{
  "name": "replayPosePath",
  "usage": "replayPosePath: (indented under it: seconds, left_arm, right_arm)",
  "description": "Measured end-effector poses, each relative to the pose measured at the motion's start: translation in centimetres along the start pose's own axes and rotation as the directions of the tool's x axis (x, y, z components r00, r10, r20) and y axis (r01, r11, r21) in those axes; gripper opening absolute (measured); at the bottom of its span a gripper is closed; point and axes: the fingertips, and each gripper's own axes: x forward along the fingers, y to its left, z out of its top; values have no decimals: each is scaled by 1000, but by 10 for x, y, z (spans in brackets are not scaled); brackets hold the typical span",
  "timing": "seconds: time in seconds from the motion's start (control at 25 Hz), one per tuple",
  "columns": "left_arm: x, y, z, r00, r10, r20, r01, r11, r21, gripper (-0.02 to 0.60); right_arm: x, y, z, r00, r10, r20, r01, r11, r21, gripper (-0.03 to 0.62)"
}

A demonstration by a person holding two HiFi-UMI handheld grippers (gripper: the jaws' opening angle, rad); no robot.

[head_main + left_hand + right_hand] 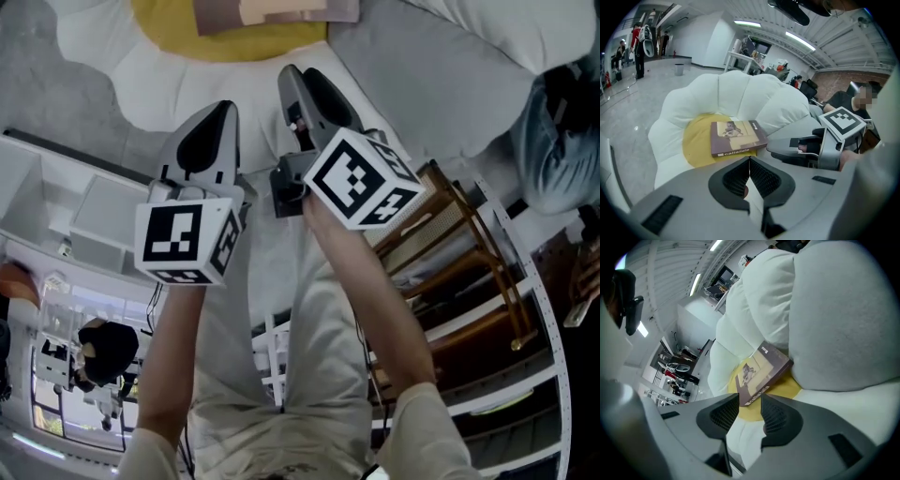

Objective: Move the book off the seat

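**Book on seat, both grippers short of it, no grasp yet**

Position. The book [736, 137] lay flat, cover up, on the yellow seat pad [696, 140] of the white lobed chair [740, 91]. It sat toward the back edge of the seat. One corner reached off the pad toward the grey cushion [843, 310]; touching it or just beside it, I could not tell. The task was not started: the book was untouched.

Grippers. The left gripper [749, 161] hovered in front of the seat with its fingers [761, 176] pressed together and nothing between them. The right gripper [743, 411] pointed at the book's spine edge. Its fingers [724, 413] stood moderately apart and empty, with the book beyond the tips.

Risks (judgement).
- The book lay flat on a soft pad. A finger pushed under an edge may sink into the cushion and slide the book back instead of getting beneath it.
- The right fingers' gap looked adequate for the book's thickness. A pinch on the cover alone would let the book fall open and hang.
- A grasp at one corner would let the book's weight swing it, and it might slip out.
- The grey cushion crowded the far corner, so an approach from that side may snag.
- The left gripper, closed as it was, could only nudge or steady.

Count. Book: 1. Chair: 1. Yellow seat pad: 1. Grey cushion: 1. Grippers: 2.
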Motion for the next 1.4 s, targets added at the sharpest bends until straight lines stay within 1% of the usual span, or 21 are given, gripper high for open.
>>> replayPosePath:
  seconds: [0.12, 0.32, 0.52, 0.6, 0.72, 0.88, 1.0, 1.08, 1.16, 1.28, 1.4]
  left_arm:
    - [10, 5, -8, 1000, -2, -17, 2, 1000, 4, 12]
    - [19, 9, -15, 999, -14, -32, 14, 1000, -12, 12]
    - [30, 6, -24, 999, -10, -39, 10, 1000, 15, 12]
    - [34, 5, -24, 999, -14, -43, 15, 1000, 25, 12]
    - [39, 5, -22, 999, -19, -42, 21, 999, 36, 12]
    - [39, 4, -21, 999, -21, -45, 23, 999, 41, 12]
    - [41, 4, -19, 998, -21, -51, 23, 998, 54, 12]
    - [41, 4, -17, 999, -18, -48, 21, 998, 62, 12]
    - [40, 4, -17, 999, -20, -46, 23, 998, 61, 12]
    - [39, 7, -17, 999, -15, -45, 18, 997, 71, 12]
    - [38, 13, -22, 999, 4, -50, -1, 998, 70, 12]
  right_arm:
    - [8, -8, 3, 1000, 19, 21, -20, 999, 40, 130]
    - [21, -21, 8, 998, 11, 59, -16, 995, 99, 143]
    - [32, -34, 1, 997, 73, 41, -78, 986, 150, 183]
    - [34, -40, 0, 995, 84, 45, -91, 981, 170, 203]
    - [40, -43, 4, 994, 93, 62, -103, 980, 170, 224]
    - [47, -45, 9, 992, 77, 100, -99, 967, 233, 242]
    - [56, -57, 13, 992, 49, 118, -80, 960, 269, 247]
    - [62, -64, 19, 989, 45, 142, -86, 951, 298, 247]
    - [66, -67, 21, 987, 51, 153, -95, 950, 299, 247]
    - [74, -74, 19, 989, 31, 143, -72, 954, 293, 244]
    - [79, -77, 24, 986, 44, 163, -92, 949, 300, 244]
